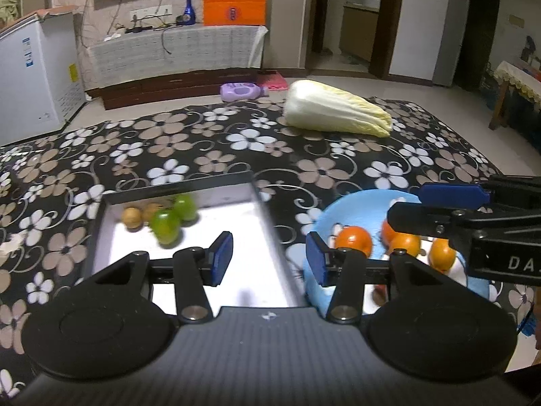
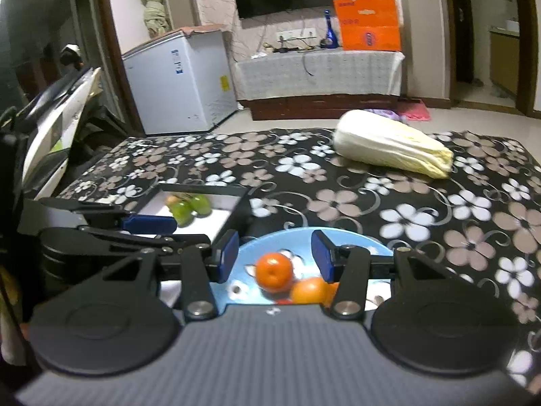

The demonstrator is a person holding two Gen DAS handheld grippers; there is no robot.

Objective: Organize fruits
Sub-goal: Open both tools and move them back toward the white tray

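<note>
A white box with dark rim (image 1: 257, 196) holds two green fruits (image 1: 165, 226) and small brown fruits (image 1: 132, 218) at its far left. A blue plate (image 1: 358, 203) to its right holds several oranges (image 1: 355, 240). My left gripper (image 1: 268, 258) is open and empty above the box's right edge. My right gripper (image 2: 275, 255) is open and empty above the plate (image 2: 355, 237), an orange (image 2: 274, 272) between its fingers in view. The box (image 2: 219, 216) and green fruits (image 2: 187, 208) show left. The right gripper also shows in the left wrist view (image 1: 453, 206).
A napa cabbage (image 1: 334, 108) lies on the flowered tablecloth (image 1: 236, 142) at the far side; it also shows in the right wrist view (image 2: 392, 143). A white freezer (image 2: 182, 81) and a TV stand (image 2: 318, 71) stand beyond the table.
</note>
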